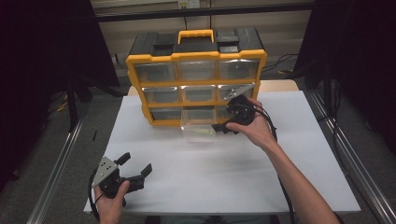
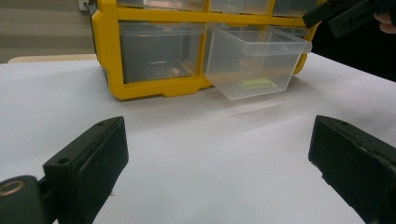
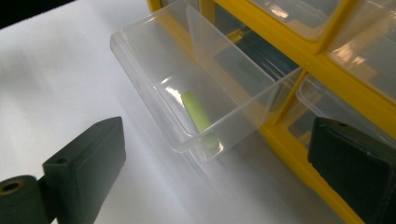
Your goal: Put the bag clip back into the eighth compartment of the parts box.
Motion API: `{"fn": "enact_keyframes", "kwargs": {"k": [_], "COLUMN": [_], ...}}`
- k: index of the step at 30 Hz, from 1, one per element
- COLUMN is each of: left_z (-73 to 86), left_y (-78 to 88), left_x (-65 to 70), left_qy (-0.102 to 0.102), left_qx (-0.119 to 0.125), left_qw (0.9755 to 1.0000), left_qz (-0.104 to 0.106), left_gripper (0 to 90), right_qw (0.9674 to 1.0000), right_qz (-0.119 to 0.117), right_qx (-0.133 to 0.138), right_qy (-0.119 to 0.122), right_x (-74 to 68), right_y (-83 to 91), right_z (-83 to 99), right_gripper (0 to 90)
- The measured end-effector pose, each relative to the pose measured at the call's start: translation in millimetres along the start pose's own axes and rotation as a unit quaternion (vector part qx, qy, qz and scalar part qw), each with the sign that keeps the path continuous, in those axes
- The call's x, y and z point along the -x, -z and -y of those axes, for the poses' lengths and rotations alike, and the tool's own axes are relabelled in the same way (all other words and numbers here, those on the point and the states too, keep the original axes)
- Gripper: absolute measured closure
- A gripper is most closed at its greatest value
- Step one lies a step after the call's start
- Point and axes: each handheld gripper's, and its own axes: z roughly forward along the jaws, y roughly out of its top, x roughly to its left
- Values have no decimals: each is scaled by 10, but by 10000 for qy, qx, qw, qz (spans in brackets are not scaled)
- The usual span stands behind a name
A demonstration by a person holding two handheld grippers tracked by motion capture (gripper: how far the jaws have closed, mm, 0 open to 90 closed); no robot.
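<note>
A yellow and black organizer (image 1: 196,56) with clear drawers stands at the back of the white table (image 1: 210,182). Its bottom middle drawer (image 1: 198,127) is pulled out and tips forward. Inside lies a small light-green stick (image 3: 198,112), also visible through the drawer's clear front as the green stick (image 2: 258,83). My right gripper (image 1: 226,117) hovers just right of the drawer's front, open, with the drawer corner (image 3: 201,149) between and beyond its jaws, touching nothing. My left gripper (image 1: 137,163) rests low at the table's near left, open and empty, facing the organizer (image 2: 154,88).
The other drawers (image 1: 198,70) are pushed in. Bare white tabletop (image 2: 210,140) stretches between the left gripper and the organizer. Metal rails (image 1: 56,163) run along both sides of the table, and a cable (image 1: 273,133) trails from the right gripper along the person's forearm.
</note>
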Motion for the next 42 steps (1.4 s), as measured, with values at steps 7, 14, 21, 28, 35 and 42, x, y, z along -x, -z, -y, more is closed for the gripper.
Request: {"fn": "enact_keyframes", "kwargs": {"k": [7,14,21,28,35,42], "left_z": [-4,-8,-5,-4,-1,-8], "left_y": [7,5,8,6,5,7], "left_x": [-3,0,4,6,7,14], "left_qy": [22,-8,5,6,-26,41], "left_qx": [34,28,38,44,7,93], "left_qw": [10000,10000,10000,10000,10000,9999], "left_qz": [-35,-24,-25,-23,-7,3], "left_gripper": [49,49,49,49,49,49], "right_qw": [9995,9976,9943,9907,9872,9813], "right_qz": [81,228,437,701,811,940], "right_qx": [279,629,907,1088,1292,1571], "right_qy": [-92,-175,-358,-431,-467,-597], "right_x": [-6,-17,-38,-34,-47,-84], "right_y": [54,102,165,237,330,426], "right_z": [156,326,527,706,912,1113], "right_gripper": [23,20,19,21,28,32]}}
